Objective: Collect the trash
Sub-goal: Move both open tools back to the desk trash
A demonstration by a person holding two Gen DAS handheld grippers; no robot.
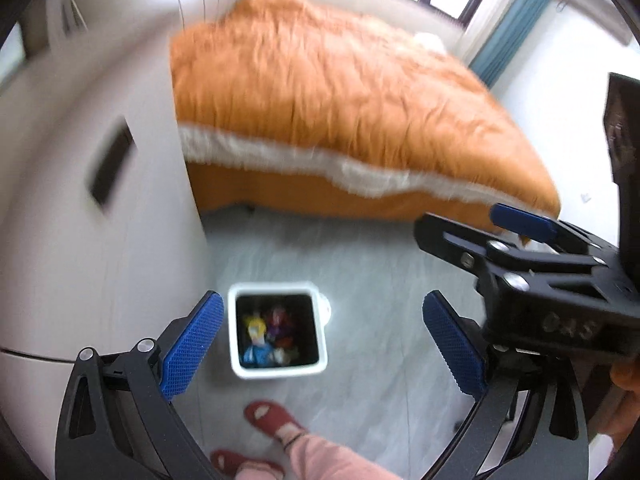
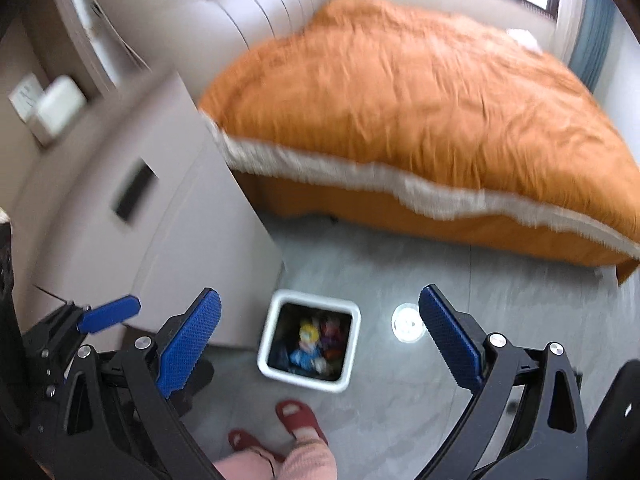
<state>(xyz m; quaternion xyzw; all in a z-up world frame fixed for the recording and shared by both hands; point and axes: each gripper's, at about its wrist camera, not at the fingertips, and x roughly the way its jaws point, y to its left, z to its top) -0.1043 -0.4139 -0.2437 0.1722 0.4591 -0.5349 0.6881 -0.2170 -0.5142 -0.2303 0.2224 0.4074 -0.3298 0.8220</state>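
A white square trash bin stands on the grey floor below me, with colourful wrappers inside. It also shows in the right wrist view with the same trash. My left gripper is open and empty, high above the bin. My right gripper is open and empty too, also above the bin. The right gripper's body shows at the right of the left wrist view. The left gripper shows at the left edge of the right wrist view.
A bed with an orange blanket fills the back. A white cabinet stands left of the bin. The person's feet in red slippers are near the bin. A small round white object lies on the floor right of the bin.
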